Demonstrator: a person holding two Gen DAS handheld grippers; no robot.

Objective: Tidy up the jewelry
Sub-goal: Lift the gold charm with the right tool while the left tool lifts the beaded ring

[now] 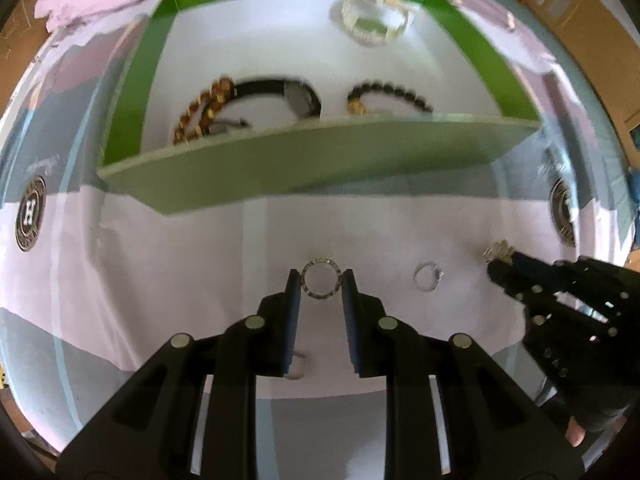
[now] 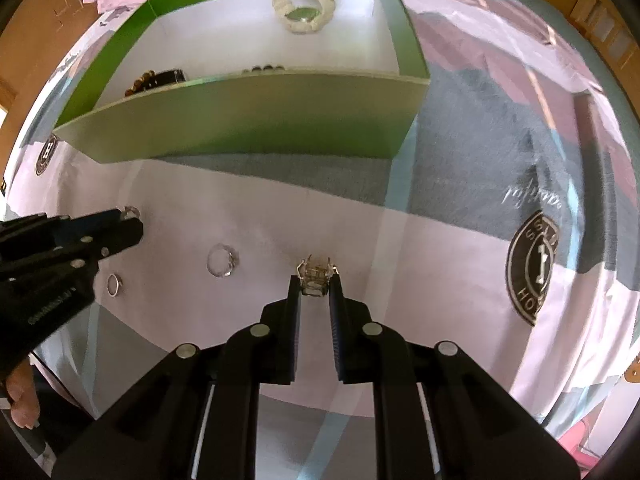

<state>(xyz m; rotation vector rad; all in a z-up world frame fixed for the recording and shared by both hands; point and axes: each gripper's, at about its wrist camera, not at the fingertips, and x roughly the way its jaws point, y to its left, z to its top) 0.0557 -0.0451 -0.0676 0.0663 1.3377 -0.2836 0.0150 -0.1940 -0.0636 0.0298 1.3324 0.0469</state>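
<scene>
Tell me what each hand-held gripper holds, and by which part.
The left hand-held gripper flanks the round ring at its outer sides; the right hand-held gripper flanks the ornate ring likewise. Whether either is clamped cannot be told.

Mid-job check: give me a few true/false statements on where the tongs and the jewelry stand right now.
1. The left tongs straddle a round ring on the cloth. True.
2. The right tongs are far from any jewelry. False: a square-set ring sits between their tips.
3. The green box has no jewelry in it. False: it holds a pale bracelet, a dark beaded bracelet and more.
4. A small silver ring lies loose on the cloth between the two tongs. True.
5. The box has a lid on it. False: it is open on top.
</scene>
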